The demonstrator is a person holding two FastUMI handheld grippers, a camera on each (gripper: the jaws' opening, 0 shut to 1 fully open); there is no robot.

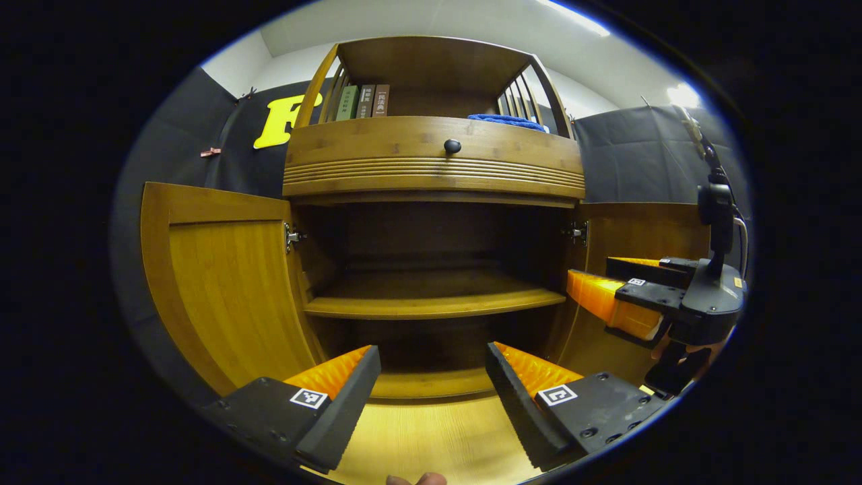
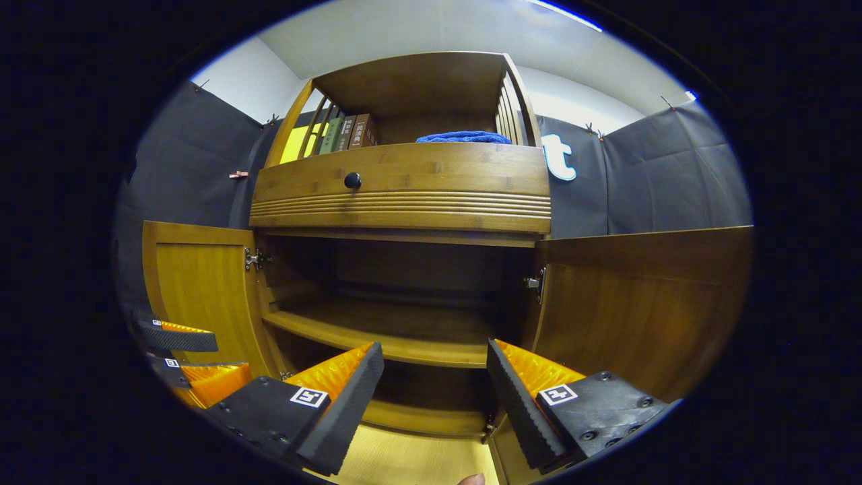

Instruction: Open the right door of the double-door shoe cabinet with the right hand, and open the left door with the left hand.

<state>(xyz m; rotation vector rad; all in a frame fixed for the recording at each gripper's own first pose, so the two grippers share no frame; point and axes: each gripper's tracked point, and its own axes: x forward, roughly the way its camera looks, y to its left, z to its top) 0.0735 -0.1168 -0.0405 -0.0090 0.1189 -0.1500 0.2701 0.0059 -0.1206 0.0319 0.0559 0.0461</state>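
Both bamboo-brown doors of the double-door wooden shoe cabinet (image 1: 431,175) stand wide open: the left door (image 1: 222,289) swung to the cabinet's left, the right door (image 2: 640,303) to its right. My left gripper (image 1: 431,391) and right gripper (image 2: 434,391) have released jaws, holding nothing. I judge the task is done; I should draw straight back, keeping clear of the door edges. Above the doors sit a black drawer knob (image 1: 452,145), books (image 1: 363,101) and a blue cloth (image 1: 508,121).

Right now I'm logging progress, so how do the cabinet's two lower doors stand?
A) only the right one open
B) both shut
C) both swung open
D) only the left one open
C: the left door and the right door both stand swung out, baring the inner shelf.
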